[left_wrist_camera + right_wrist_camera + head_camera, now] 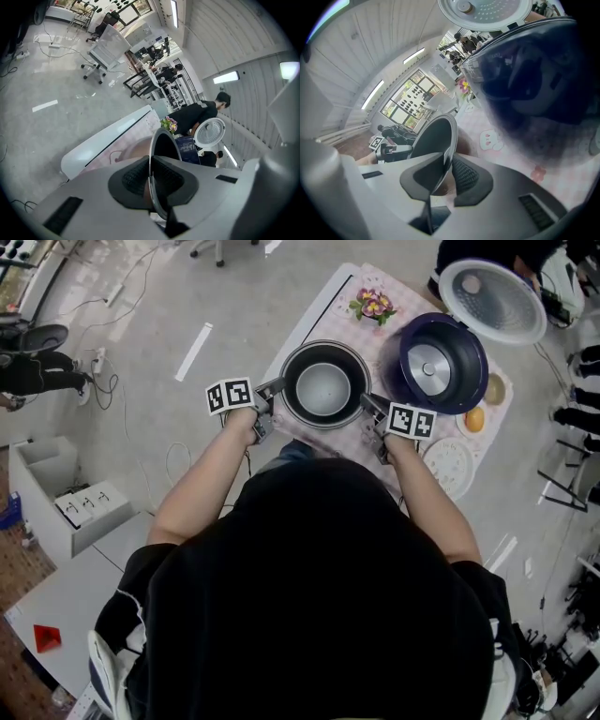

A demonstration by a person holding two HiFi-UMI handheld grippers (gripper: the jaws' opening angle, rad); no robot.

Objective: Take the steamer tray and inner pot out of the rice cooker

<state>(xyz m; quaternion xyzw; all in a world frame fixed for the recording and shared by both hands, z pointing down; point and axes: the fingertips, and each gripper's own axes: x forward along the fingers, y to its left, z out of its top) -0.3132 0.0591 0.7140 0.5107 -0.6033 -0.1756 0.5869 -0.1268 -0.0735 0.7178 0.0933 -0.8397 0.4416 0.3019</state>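
Note:
The grey metal inner pot (324, 388) is out of the rice cooker, over the pink tablecloth to the cooker's left. My left gripper (270, 396) is shut on the pot's left rim and my right gripper (371, 408) is shut on its right rim. In the left gripper view the thin rim of the inner pot (165, 143) runs between the pads of my left gripper (150, 180). In the right gripper view my right gripper (446, 176) pinches the pot (433, 136) in the same way. The dark blue rice cooker (441, 362) stands open with its lid (492, 301) up. A white perforated steamer tray (450, 465) lies on the table at the near right.
A small pot of flowers (373, 306) stands at the table's far side. An orange fruit (474, 419) and a yellowish one (494, 388) lie right of the cooker. The cooker (534, 70) looms close beside my right gripper. A white cabinet (66, 507) stands on the floor at left.

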